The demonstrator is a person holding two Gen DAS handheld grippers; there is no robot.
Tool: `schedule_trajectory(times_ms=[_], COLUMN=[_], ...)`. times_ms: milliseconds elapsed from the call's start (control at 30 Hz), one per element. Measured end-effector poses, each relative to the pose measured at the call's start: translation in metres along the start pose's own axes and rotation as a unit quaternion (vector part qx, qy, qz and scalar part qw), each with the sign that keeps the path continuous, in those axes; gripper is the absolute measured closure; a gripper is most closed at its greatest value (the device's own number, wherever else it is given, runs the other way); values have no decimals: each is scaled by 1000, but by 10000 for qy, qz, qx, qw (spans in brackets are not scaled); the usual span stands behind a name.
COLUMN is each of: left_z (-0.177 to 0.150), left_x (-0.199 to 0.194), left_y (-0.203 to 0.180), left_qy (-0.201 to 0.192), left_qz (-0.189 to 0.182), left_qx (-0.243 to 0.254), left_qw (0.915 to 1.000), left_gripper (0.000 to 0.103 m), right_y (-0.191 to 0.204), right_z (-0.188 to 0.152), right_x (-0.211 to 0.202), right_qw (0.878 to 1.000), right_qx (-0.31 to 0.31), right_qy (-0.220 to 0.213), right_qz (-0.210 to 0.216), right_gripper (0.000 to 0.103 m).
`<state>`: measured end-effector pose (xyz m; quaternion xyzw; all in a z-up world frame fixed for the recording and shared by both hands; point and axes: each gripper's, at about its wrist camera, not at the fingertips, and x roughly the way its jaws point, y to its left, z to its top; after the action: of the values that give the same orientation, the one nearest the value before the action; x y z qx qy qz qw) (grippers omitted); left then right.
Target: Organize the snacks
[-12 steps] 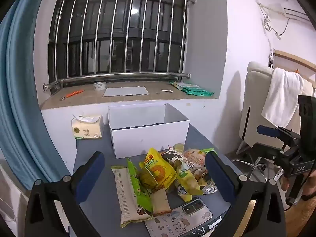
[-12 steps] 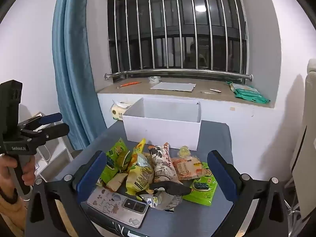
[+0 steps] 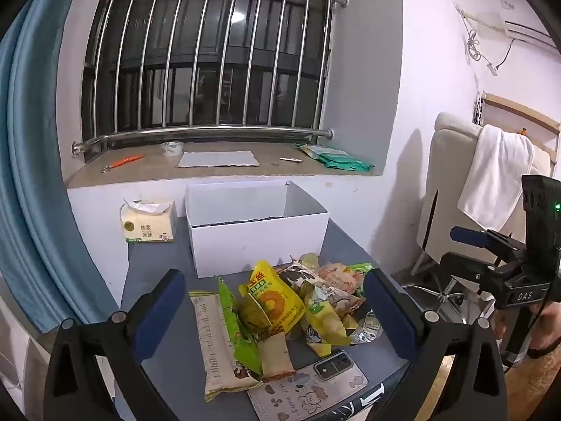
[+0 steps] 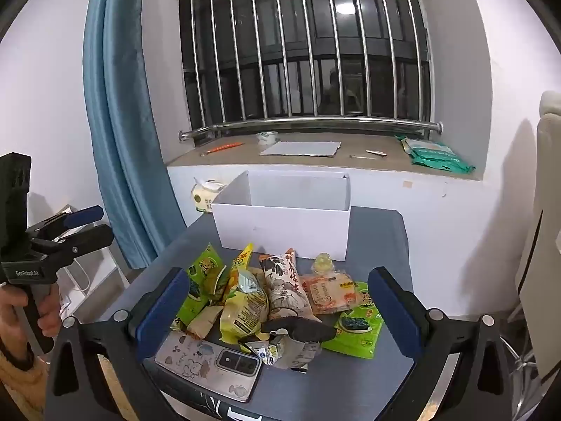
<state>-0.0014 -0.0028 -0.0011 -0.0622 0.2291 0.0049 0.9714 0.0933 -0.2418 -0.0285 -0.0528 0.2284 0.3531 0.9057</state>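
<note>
A pile of snack packets [image 3: 287, 308] lies at the near end of a grey table [image 3: 154, 266]; it also shows in the right wrist view [image 4: 266, 298]. It holds a yellow bag [image 3: 271, 298], a long beige bar [image 3: 217, 343] and a green packet [image 4: 356, 326]. An open white box [image 3: 259, 242] stands behind the pile, also in the right wrist view [image 4: 284, 228]. My left gripper [image 3: 273, 312] is open and empty above the pile. My right gripper [image 4: 277, 312] is open and empty, also above the pile.
A phone in a patterned case [image 3: 308, 382] lies at the table's near edge [image 4: 210, 361]. A tissue pack [image 3: 149, 222] stands left of the box. A windowsill [image 3: 217, 161] with loose items runs behind. A chair with a white towel [image 3: 494, 179] stands at the right.
Both grippers have shifted only slightly; the view of the pile is almost the same. Nothing was picked up.
</note>
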Motion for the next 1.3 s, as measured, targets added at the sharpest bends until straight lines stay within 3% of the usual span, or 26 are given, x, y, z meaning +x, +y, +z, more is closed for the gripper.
schedule_trajectory(times_ms=[67, 133, 1300], left_z=[0, 0, -2], left_x=[0, 0, -3], left_y=[0, 1, 2], left_qy=[-8, -9, -4], left_qz=[5, 18, 71], left_qx=[7, 9, 51], left_qw=[10000, 10000, 10000], left_gripper=[0, 0, 0], right_y=[21, -23, -22], right_z=[-3, 2, 2], right_x=[2, -4, -5], right_qw=[10000, 9998, 9997], right_qx=[-9, 167, 195], right_qy=[-2, 3, 77], right_qz=[-5, 119, 114], right_gripper=[0, 0, 0])
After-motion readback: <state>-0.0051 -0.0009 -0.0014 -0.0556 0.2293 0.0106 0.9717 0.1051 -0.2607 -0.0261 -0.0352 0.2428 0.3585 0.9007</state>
